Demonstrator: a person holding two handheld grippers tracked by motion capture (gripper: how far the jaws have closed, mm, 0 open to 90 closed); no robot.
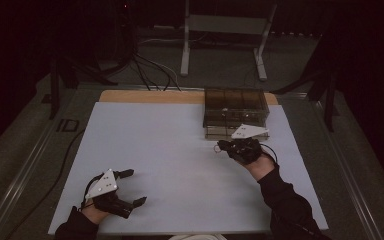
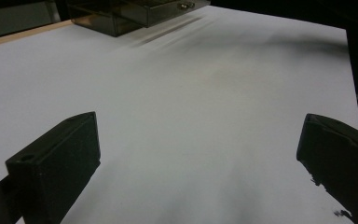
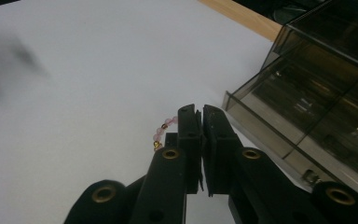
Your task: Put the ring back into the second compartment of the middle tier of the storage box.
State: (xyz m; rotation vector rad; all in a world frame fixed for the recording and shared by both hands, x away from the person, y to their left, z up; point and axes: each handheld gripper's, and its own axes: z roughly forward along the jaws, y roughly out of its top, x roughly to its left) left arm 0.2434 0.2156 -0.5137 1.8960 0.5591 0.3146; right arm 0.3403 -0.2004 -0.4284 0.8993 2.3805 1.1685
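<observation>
My right gripper [image 1: 220,146] hangs just left of the front of a smoky clear drawer box [image 1: 235,107], a little above the white mat [image 1: 170,150]. In the right gripper view its jaws [image 3: 200,111] are pressed together, and a short string of pink beads [image 3: 163,130] with a gold piece curls out beside the left jaw. The box [image 3: 317,88] stands close on the right, its lowest drawer [image 3: 265,130] pulled out. My left gripper [image 1: 135,187] rests near the mat's front left, open wide with nothing between its fingers [image 2: 200,119].
The box [image 2: 135,11] stands at the mat's far right, against a strip of wooden tabletop [image 1: 150,96]. Cables [image 1: 145,70] and a metal stand's legs [image 1: 220,45] lie on the floor beyond the table. A person's sleeve [image 1: 290,205] enters from the bottom right.
</observation>
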